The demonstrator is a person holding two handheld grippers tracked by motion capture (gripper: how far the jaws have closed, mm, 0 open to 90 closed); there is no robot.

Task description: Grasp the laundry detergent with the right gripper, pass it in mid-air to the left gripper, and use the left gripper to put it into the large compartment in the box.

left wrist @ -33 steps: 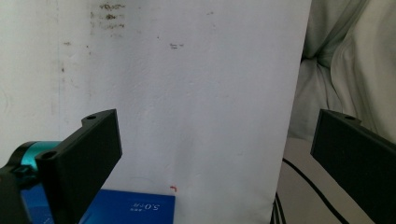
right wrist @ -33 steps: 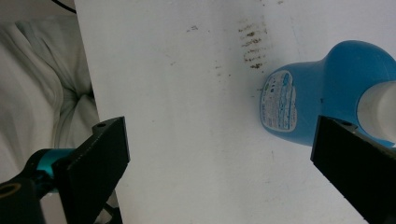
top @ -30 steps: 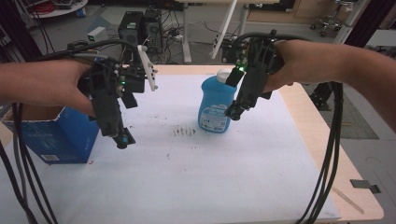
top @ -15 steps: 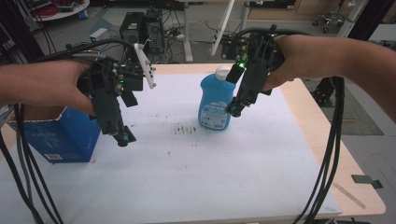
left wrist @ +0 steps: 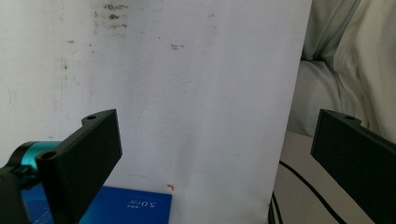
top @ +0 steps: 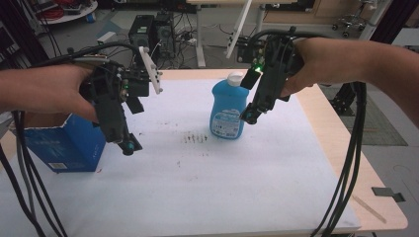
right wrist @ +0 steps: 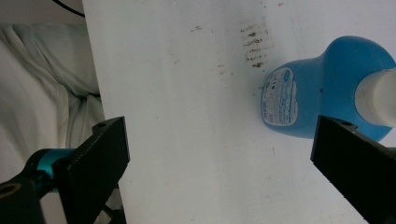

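1. Right gripper (top: 250, 114): we hold its jaws spread wide with nothing between them. It hangs above the desk just beside the right flank of the blue bottle (top: 227, 111). In the right gripper view the bottle (right wrist: 322, 88) lies ahead and off to one side, next to one jaw rather than between the two.

2. Left gripper (top: 127, 145): jaws likewise spread wide and empty. We carry it above the white sheet (top: 207, 187) toward the left edge of the desk, just beside the blue box (top: 64, 143). A corner of that box (left wrist: 128, 209) appears at the bottom of the left gripper view.

3. Blue bottle: upright, white cap (top: 235, 79) on top, label facing the near edge. It stands on the white sheet toward the far edge of the desk, a little right of centre, well apart from the box.

4. Dark smudges (top: 195, 138): a short row of marks on the sheet, just left of the bottle's base.

5. Blue box: open-topped carton at the left edge of the desk, partly under our left forearm.

6. Step in hand, as we judge it: closing the right gripper on the bottle. To do it well, we should swing the gripper sideways until the body sits squarely between the jaws, lower to the broad middle below the neck, keep the jaws level so the bottle is not tipped, and close gently, since the plastic walls likely flex.
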